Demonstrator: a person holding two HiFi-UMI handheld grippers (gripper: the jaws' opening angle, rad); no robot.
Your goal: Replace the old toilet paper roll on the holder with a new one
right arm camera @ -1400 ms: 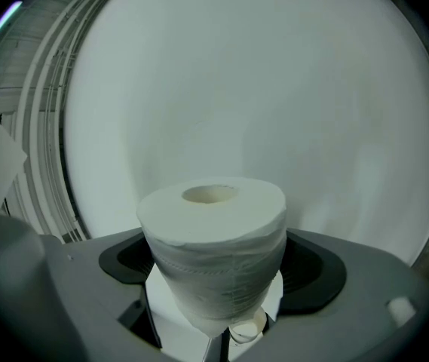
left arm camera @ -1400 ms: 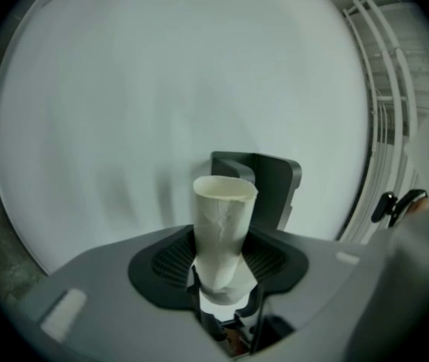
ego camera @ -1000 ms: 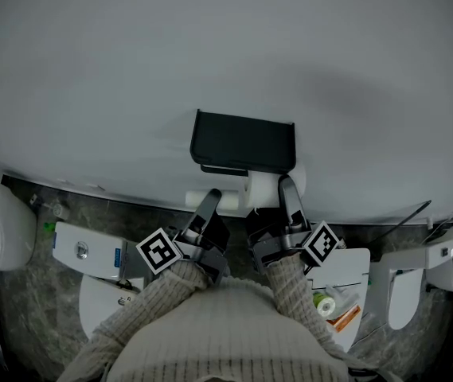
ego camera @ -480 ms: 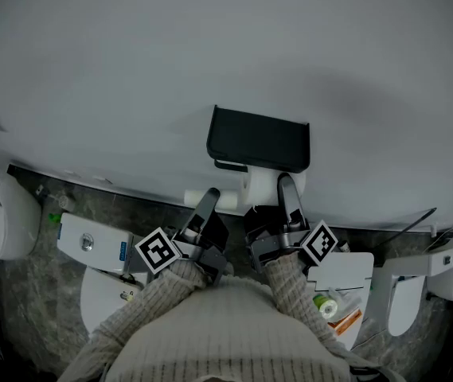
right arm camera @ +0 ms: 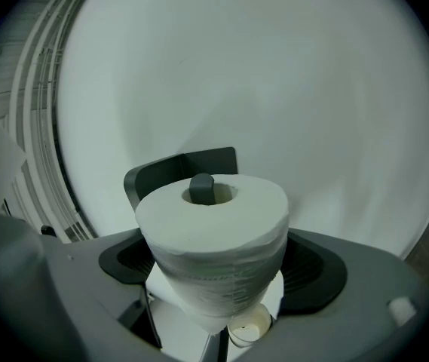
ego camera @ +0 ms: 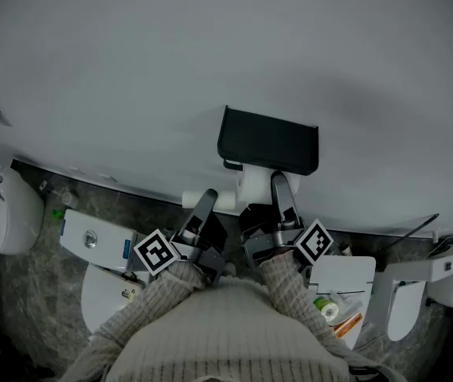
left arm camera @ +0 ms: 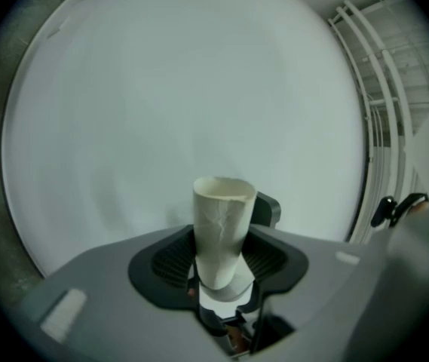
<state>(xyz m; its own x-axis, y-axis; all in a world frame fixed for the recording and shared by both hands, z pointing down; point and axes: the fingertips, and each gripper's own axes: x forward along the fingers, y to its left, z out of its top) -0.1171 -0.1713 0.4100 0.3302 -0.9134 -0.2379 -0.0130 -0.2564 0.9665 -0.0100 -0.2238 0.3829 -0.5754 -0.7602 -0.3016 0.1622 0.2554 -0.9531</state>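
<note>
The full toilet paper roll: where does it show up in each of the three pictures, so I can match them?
Head view: the full toilet paper roll sits at centre, just below the black holder.
Left gripper view: not in it; an empty cardboard tube stands between the jaws.
Right gripper view: lower centre, gripped between the jaws.
Shared landmark: the black holder, also seen behind the roll in the right gripper view.

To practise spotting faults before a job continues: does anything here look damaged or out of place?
The empty cardboard tube clamped in the left gripper is damaged: a jagged crease runs down its side and its rim is uneven. The new roll in the right gripper looks intact.
</note>
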